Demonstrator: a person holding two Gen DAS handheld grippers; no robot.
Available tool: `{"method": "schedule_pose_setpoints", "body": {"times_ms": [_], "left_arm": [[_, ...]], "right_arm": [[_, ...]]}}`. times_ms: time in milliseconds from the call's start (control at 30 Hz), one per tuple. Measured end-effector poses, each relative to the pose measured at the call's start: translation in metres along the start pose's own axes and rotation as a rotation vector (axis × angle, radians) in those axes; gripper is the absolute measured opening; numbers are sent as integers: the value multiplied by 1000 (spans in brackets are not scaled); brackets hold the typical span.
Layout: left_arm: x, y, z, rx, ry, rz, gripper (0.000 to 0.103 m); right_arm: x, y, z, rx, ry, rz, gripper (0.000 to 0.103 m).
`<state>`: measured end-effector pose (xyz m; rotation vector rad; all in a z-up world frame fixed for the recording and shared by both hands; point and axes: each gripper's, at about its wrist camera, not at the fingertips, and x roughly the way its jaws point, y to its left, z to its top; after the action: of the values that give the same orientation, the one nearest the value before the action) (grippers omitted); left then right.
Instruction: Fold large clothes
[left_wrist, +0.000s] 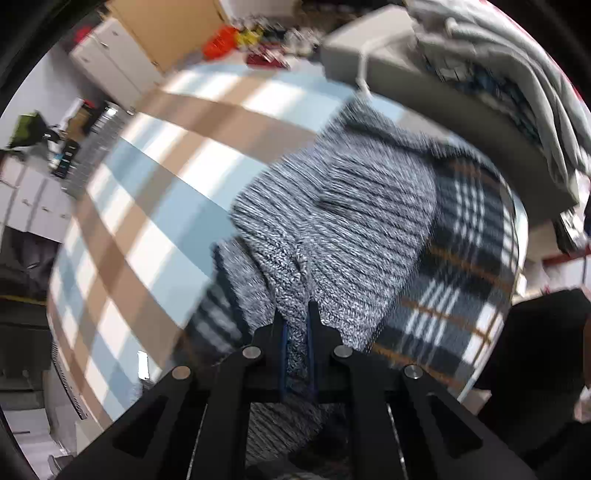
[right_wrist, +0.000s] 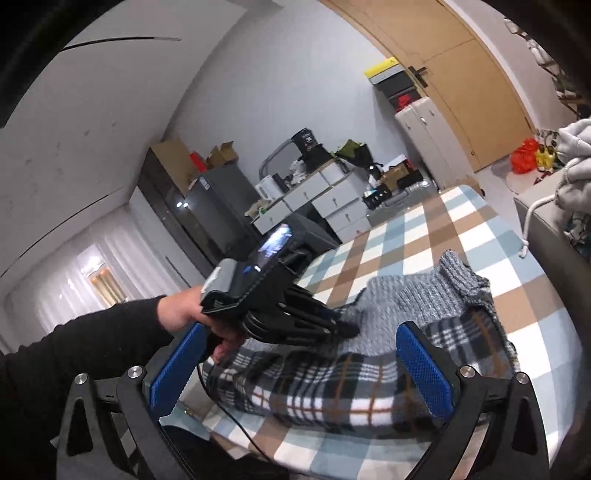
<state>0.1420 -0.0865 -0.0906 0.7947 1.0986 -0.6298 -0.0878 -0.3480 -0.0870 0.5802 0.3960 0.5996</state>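
A grey knit sweater (left_wrist: 354, 206) lies on the checked bed cover (left_wrist: 147, 192), over a dark plaid garment (left_wrist: 458, 288). My left gripper (left_wrist: 295, 332) is shut on a fold of the sweater, which runs up between its blue pads. In the right wrist view the sweater (right_wrist: 417, 295) and the plaid garment (right_wrist: 332, 384) lie on the bed (right_wrist: 406, 236), and the left gripper (right_wrist: 343, 326) shows held in a hand at the sweater's left edge. My right gripper (right_wrist: 299, 365) is open and empty above the plaid garment.
A grey box (left_wrist: 376, 48) with a heap of grey clothes (left_wrist: 517, 85) stands at the bed's far side. Drawers (right_wrist: 332, 195), a fridge (right_wrist: 218, 199) and a suitcase (right_wrist: 428, 136) line the wall beyond the bed. A cable (right_wrist: 236, 417) hangs at the bed's near edge.
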Motion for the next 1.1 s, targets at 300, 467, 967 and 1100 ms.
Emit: {"method": "schedule_pose_setpoints", "body": {"times_ms": [300,467,967,1100], "left_arm": [[-27,21,15,-90,-103,38,4],[6,26,16,-59,-103,44,7],[-27,85,-43,-149,-90,-72,46],[1,81,-56,-124,-20,-95,46]], "right_arm": [[-12,-19,4,99,-42,-4,103],[-15,-22,4,119,-40,-17,103],[7,-13,-3,88,71,-95,103],[14,-5,-7,48,95,-108,103]]}}
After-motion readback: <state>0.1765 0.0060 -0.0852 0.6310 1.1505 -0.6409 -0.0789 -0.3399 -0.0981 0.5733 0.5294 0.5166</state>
